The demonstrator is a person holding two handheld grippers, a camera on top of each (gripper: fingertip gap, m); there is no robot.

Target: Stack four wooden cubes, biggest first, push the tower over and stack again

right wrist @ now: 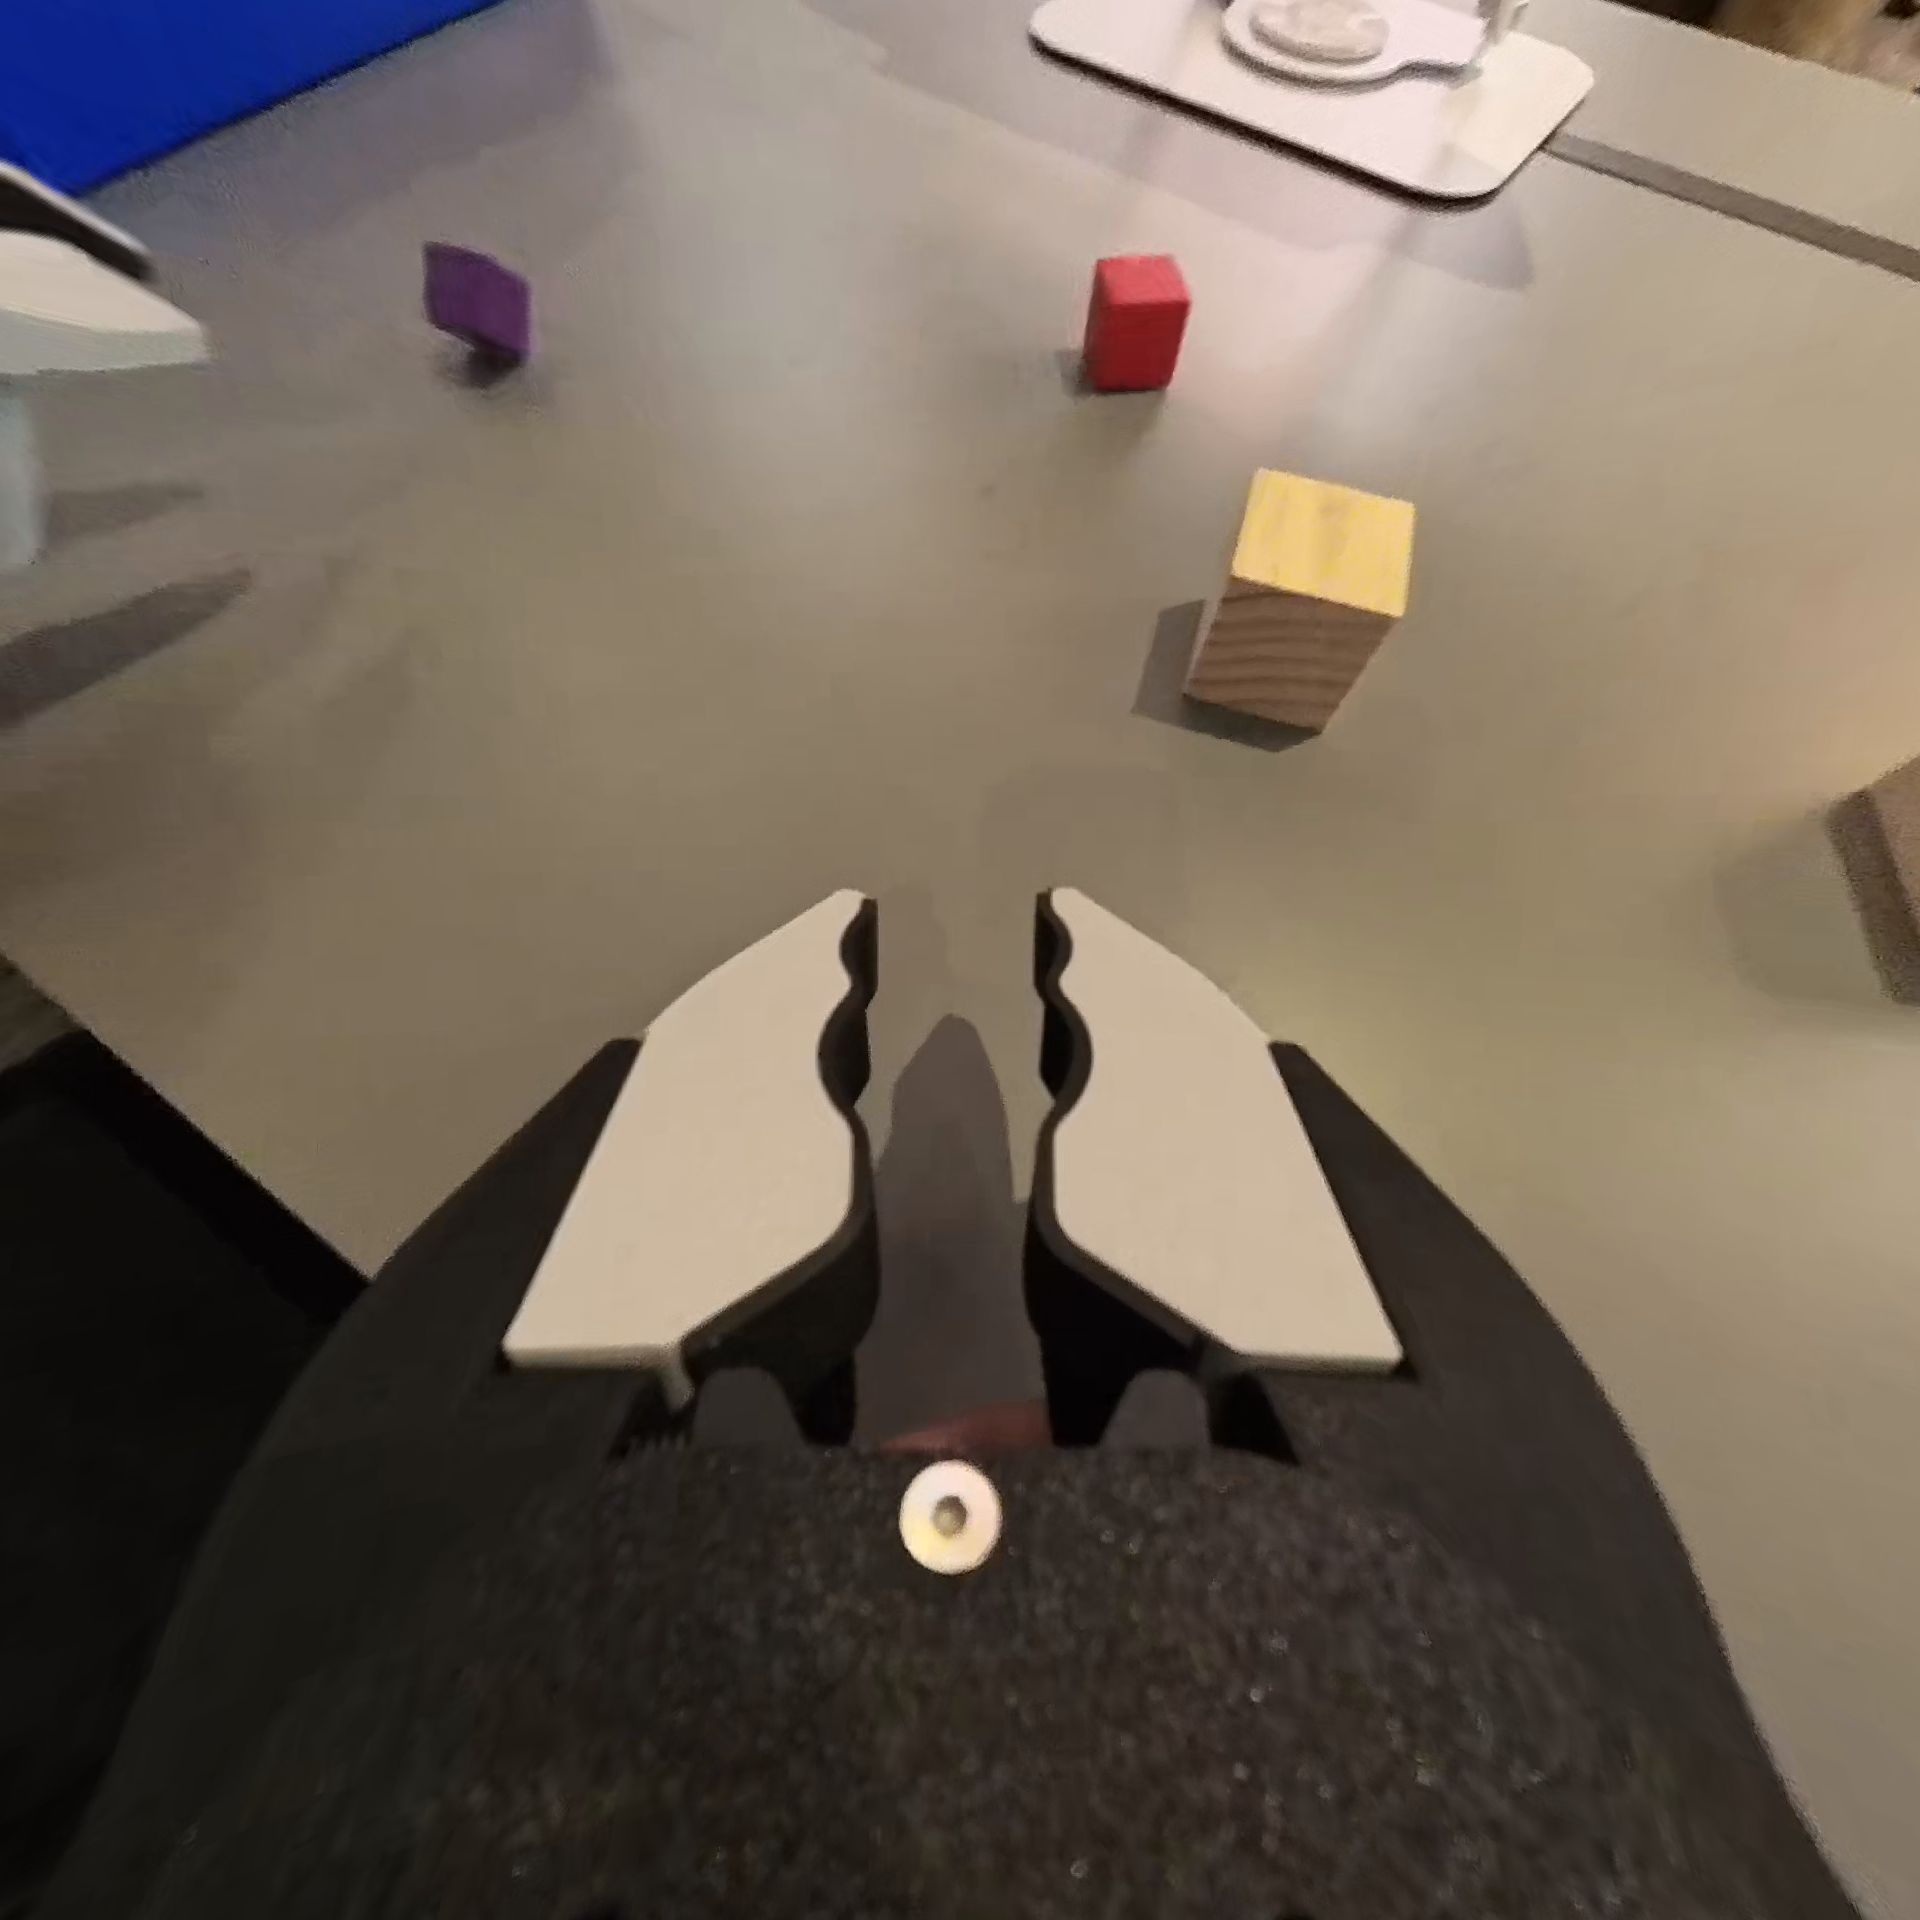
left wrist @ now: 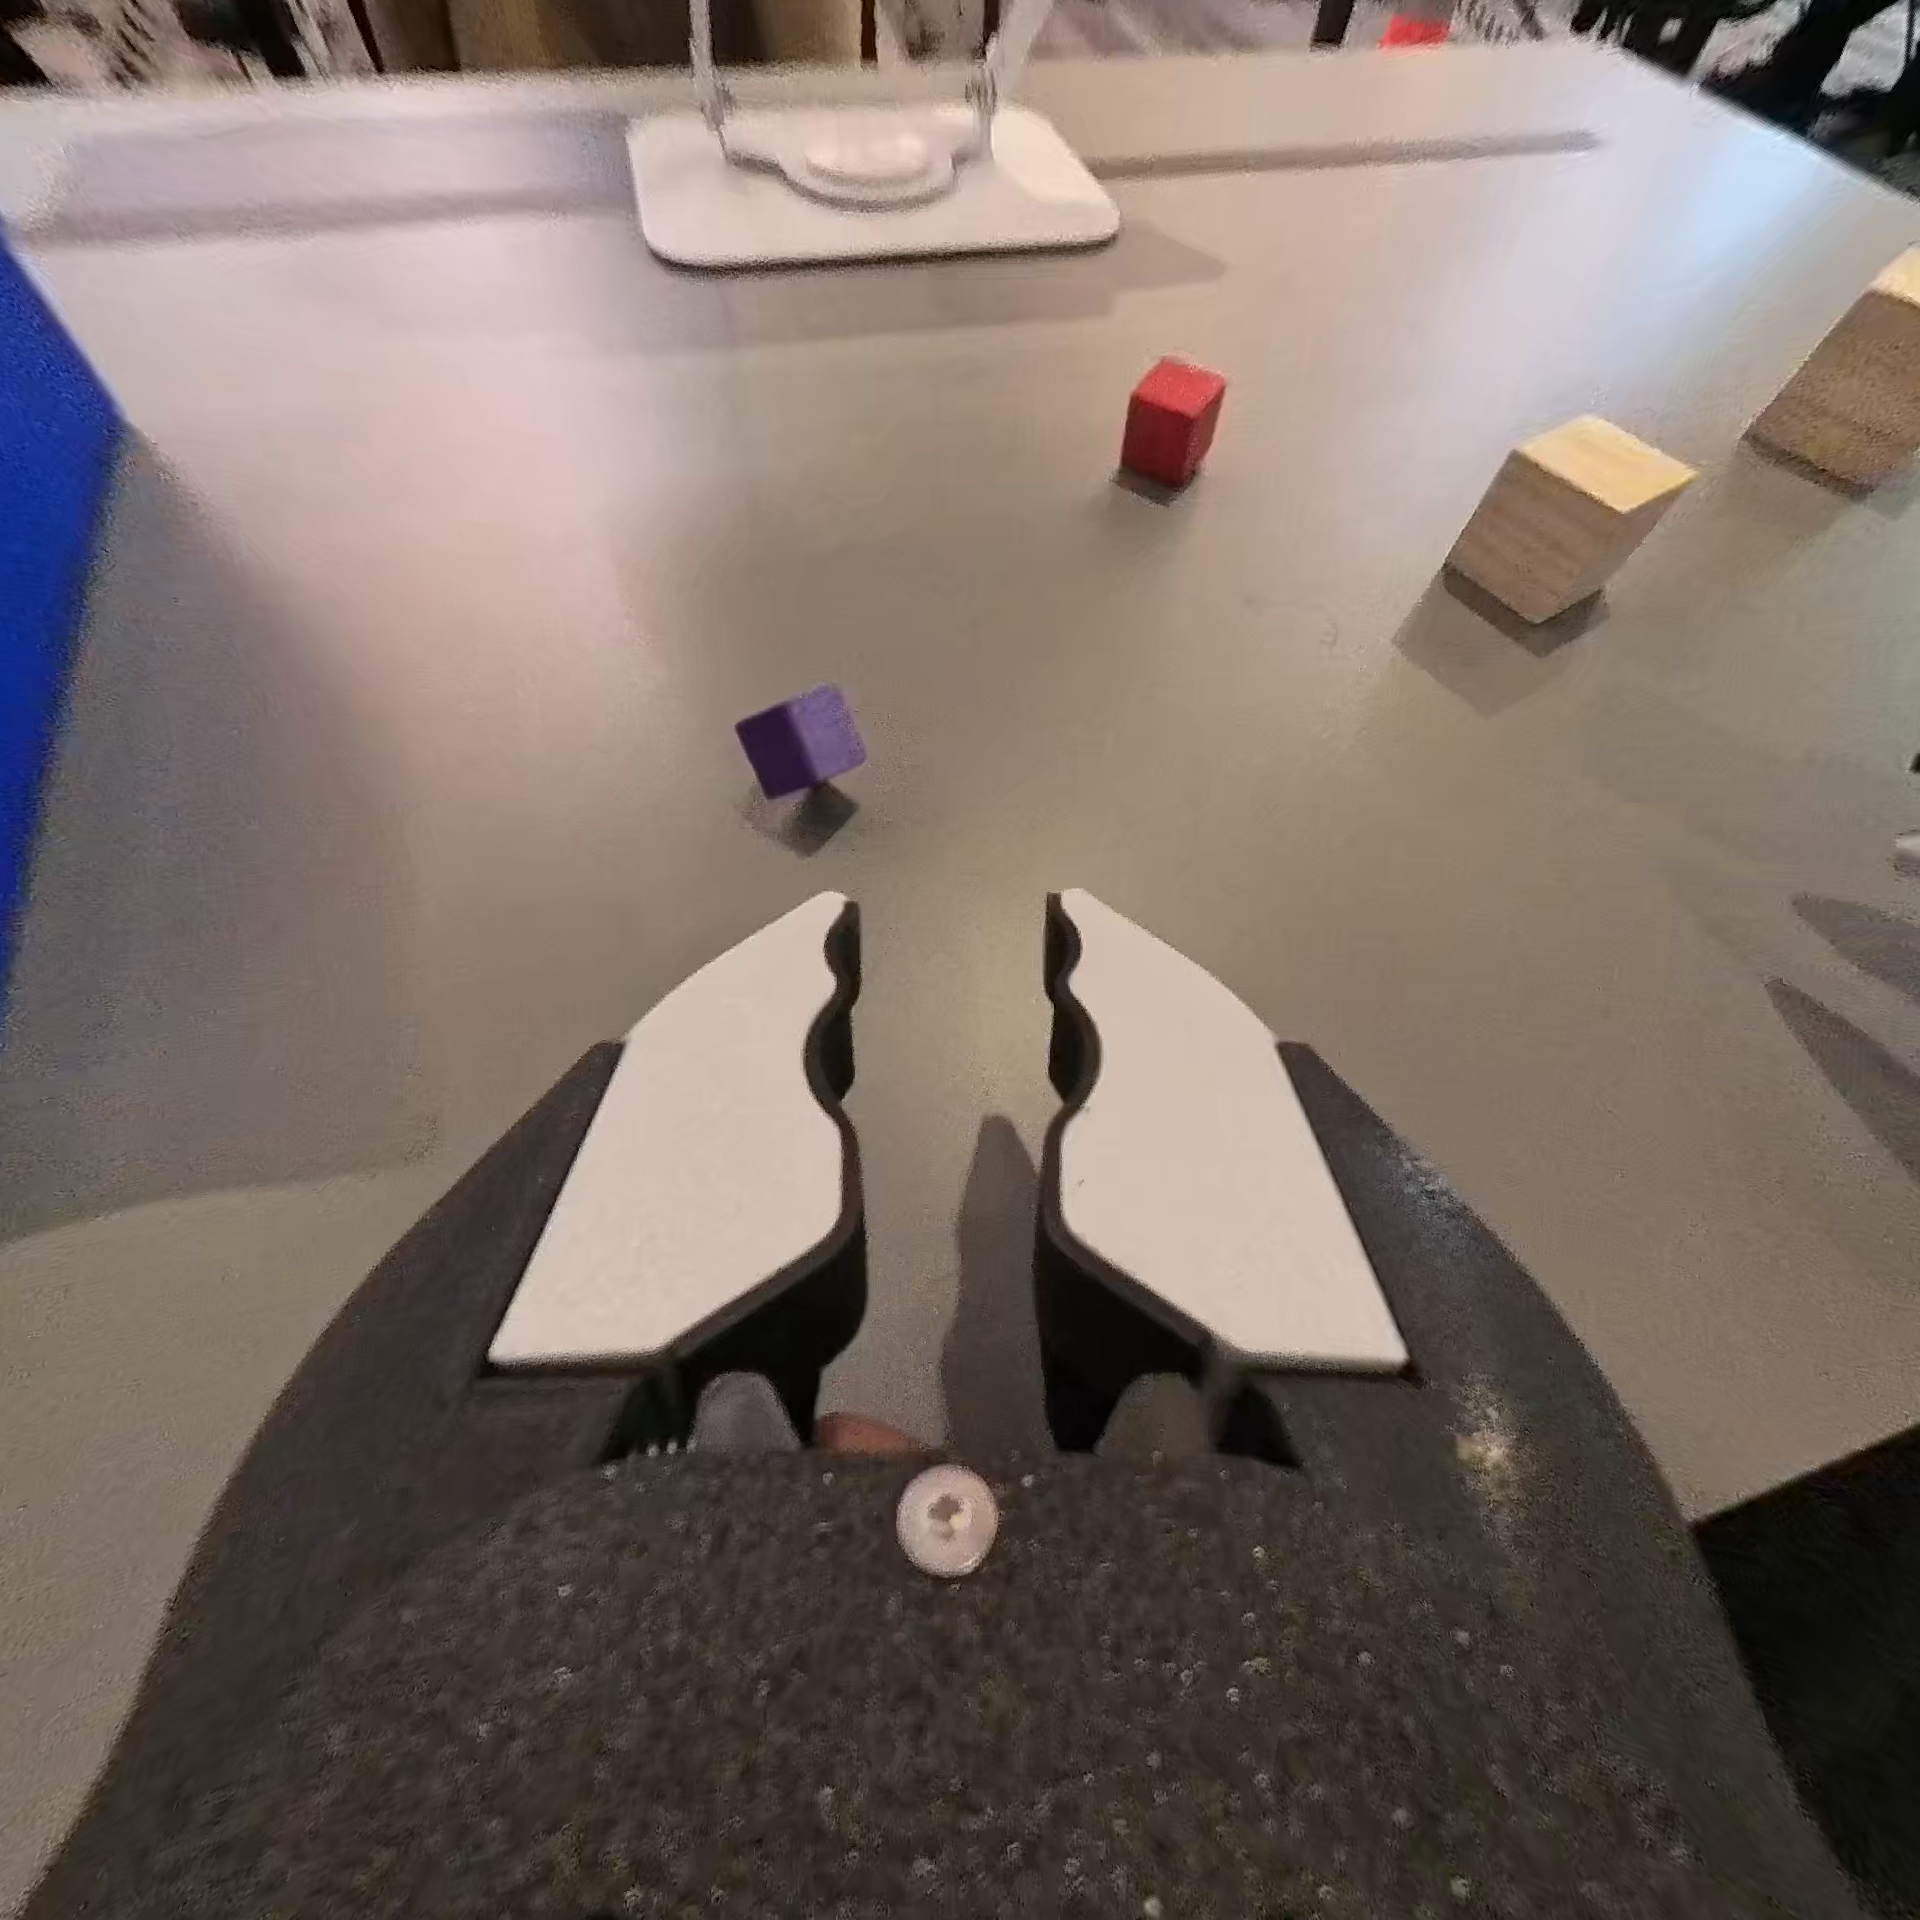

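- Left gripper [left wrist: 952, 914]: jaws parted by a narrow gap, nothing between them, hovering above the grey table [left wrist: 520, 623].
- Right gripper [right wrist: 956, 909]: likewise slightly parted and empty, over the near part of the same table.
- Purple cube [left wrist: 800, 740]: smallest, tipped up on an edge or corner rather than lying flat, just ahead of the left gripper's tips and a little to their left; blurred in the right wrist view.
- Red cube [left wrist: 1172, 419]: flat on the table, farther back, well apart from the purple one.
- Mid-sized plain wooden cube [left wrist: 1569, 516]: standing to the right, nearer than the red cube in the right wrist view.
- Largest wooden cube [left wrist: 1855, 400]: at the far right edge, cut off by the frame.
- All four cubes separate, none stacked.
- White stand base [left wrist: 878, 197]: at the table's far side.
- Blue object [left wrist: 42, 499]: along the left edge.
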